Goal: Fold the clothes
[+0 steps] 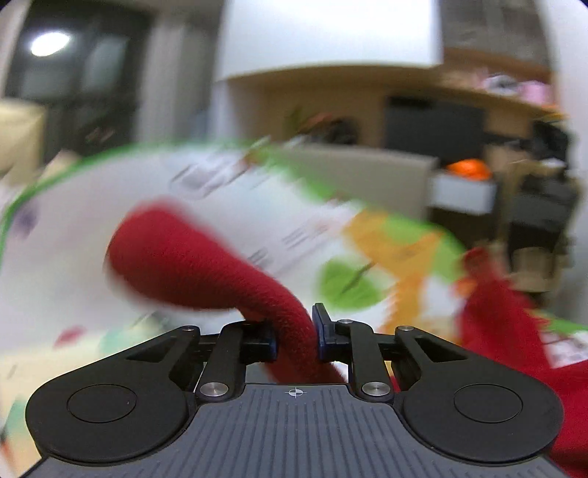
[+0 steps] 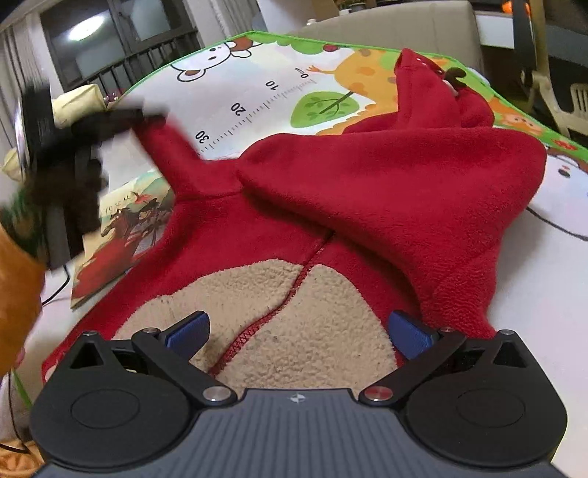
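We record the left gripper (image 1: 297, 332) with blue pads closed on a red fleece sleeve (image 1: 191, 261), which curves up and left over a blurred cartoon-printed mat (image 1: 110, 191) edged in green; more red fleece (image 1: 507, 331) lies at right.

A play mat (image 2: 257, 92) with a green border covers the surface; it is printed with a white bear at the far left, a ruler scale marked 10, 20 and 30, a green leaf and an orange patch. A picture book (image 2: 121, 235) lies on the mat at the left. Beyond it sits a pale yellow cushion (image 2: 75, 99). A dark window (image 2: 121, 33) reflects a ceiling lamp. At the far right stands a beige plastic chair (image 2: 566, 106).
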Tool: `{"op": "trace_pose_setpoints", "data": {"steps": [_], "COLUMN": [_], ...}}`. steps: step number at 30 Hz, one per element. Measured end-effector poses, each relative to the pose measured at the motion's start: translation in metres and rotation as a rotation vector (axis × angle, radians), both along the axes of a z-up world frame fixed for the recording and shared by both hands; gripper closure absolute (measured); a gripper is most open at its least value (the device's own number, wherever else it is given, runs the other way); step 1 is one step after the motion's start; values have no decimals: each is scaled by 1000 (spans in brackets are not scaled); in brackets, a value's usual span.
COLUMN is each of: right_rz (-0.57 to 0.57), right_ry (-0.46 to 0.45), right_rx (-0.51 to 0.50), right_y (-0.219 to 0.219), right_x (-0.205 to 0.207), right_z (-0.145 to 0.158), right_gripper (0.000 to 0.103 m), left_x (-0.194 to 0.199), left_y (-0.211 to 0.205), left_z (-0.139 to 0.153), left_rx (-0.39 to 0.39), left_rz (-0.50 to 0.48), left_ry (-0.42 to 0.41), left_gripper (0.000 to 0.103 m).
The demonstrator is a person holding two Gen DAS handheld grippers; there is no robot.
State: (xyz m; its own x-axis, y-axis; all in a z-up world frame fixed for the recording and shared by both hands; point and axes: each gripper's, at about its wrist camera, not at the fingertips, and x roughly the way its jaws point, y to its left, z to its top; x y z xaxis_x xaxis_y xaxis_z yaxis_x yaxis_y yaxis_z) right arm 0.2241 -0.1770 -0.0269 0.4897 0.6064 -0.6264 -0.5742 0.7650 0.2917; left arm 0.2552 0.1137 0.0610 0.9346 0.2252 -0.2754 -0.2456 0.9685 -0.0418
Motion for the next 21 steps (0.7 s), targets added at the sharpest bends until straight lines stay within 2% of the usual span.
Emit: {"op": "trace_pose_setpoints", "data": {"steps": [2,4,6,8,12,14,16,19,21], "right_rz": [-4,-7,-9,-10,-8,-2,-52,-178,-244], "right_ry": [2,5,5,4,-8,-47,-119,-192,-178], "right_rx": [19,38,48,46,47,89,133,122,111], "right_y": [-3,-6,-8,-8,-10,-19,-33,-42,-41], "right_x": [0,0,0,0,-1,-4,-2,18,45], "right_z": [0,0,0,1,9,25,47,67,66], "right_gripper": [0,0,0,0,0,0,0,0,1], "left_x": [3,4,4,2,-9,-16,-20,-22,-14], "left_y": [-30,-59,-79,-95,-109,-101,-87,-63,-44], "left_z": [17,19,8,-8,-31,-31,-28,-22,-19], "left_rx": [38,35,-4,-17,82,99,92,42,-35], "left_rz": [-125,-300,-486,-604,-646,-659,-685,-713,-700], "left_ry": [-51,-40,24,111,240,274,300,352,362], "left_gripper": [82,81,69,50,39,19,9,9,9]}}
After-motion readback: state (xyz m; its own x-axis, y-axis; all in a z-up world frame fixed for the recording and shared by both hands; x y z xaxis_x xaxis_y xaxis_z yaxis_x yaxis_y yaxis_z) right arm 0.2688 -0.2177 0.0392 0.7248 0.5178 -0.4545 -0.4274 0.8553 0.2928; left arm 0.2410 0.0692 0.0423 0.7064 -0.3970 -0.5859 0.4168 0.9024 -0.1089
